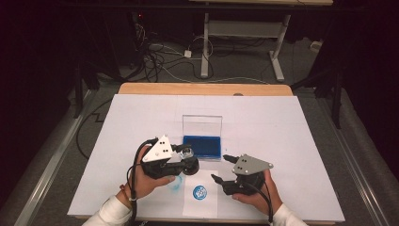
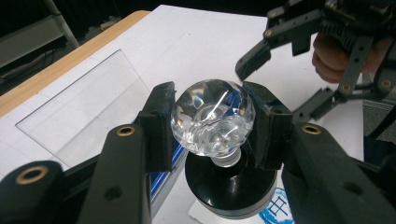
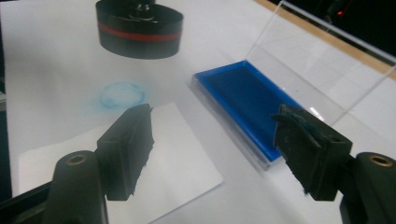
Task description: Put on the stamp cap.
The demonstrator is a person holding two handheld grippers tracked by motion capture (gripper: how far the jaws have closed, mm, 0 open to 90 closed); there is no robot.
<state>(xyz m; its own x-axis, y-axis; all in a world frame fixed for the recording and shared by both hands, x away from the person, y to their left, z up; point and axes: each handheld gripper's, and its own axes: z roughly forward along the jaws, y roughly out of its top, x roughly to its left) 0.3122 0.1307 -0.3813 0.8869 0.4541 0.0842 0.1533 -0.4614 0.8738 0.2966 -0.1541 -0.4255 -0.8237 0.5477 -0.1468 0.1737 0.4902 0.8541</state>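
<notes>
A stamp with a clear crystal knob [image 2: 212,121] and a round black base [image 2: 229,186] sits between the pads of my left gripper [image 2: 212,128], which is shut on the knob. In the high view this gripper [image 1: 187,156] holds the stamp [image 1: 189,160] at the near left corner of the blue ink pad [image 1: 202,146]. The base [image 3: 139,28] seems to hang just above the table. My right gripper [image 1: 220,167] stands open and empty to the right, over a white paper slip [image 1: 200,200] bearing a round blue print [image 1: 200,191]. Its jaws [image 3: 219,140] frame the ink pad [image 3: 247,102].
The ink pad's clear lid [image 1: 202,125] stands upright behind it. A faint blue smudge [image 1: 175,186] marks the white table cover [image 1: 282,132] left of the slip. The wooden table edge [image 1: 202,88] runs along the back. Cables and desk legs lie on the floor beyond.
</notes>
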